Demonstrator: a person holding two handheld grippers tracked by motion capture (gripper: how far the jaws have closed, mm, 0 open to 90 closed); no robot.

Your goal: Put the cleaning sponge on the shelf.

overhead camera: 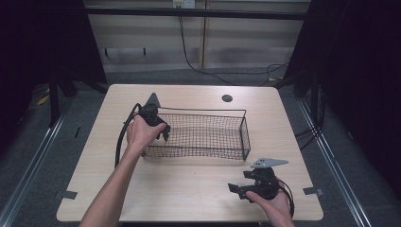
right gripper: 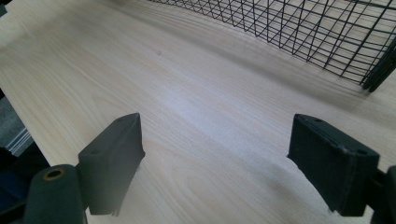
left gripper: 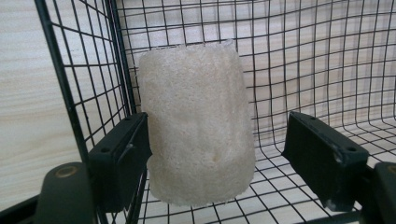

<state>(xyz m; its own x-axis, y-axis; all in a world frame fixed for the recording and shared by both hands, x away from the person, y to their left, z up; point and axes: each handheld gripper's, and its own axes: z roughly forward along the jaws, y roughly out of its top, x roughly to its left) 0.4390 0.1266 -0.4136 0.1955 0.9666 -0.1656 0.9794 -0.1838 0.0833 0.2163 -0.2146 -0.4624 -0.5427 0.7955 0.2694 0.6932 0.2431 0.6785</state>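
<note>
The right claw (overhead camera: 242,189) sits nearest the person, low at the front right of the tabletop (overhead camera: 189,189). A hand holds it from behind. In the right gripper view its two black jaws are spread wide, with only bare wood between them. It holds nothing. It looks like it is just waiting.

A little farther off is the black wire basket (overhead camera: 246,137). It sits in the middle of the tabletop, and its near corner shows in the right gripper view (right gripper: 373,70).

The left claw (overhead camera: 163,130) is at the left end of the basket, and the left hand (overhead camera: 141,133) holds it there. In the left gripper view the jaws reach down inside the wire walls.

Between these jaws stands a pale loofah sponge (left gripper: 198,123). It is a fat, rough roll, and it stands upright on the basket floor, close to the left corner. The left jaw touches its side, or nearly does. The right jaw stands apart from it, with a clear gap. So this claw is spread and is not pinching the sponge.

I think the step in hand is work with the sponge in the basket. I cannot tell if the claw is about to grab it or has just let it go.

To grab it, the jaws must close softly on both sides, because the sponge looks squashy. Then the claw must lift straight up, clear of the wire wall. To leave it, the claw only has to rise without knocking the roll over.
</note>
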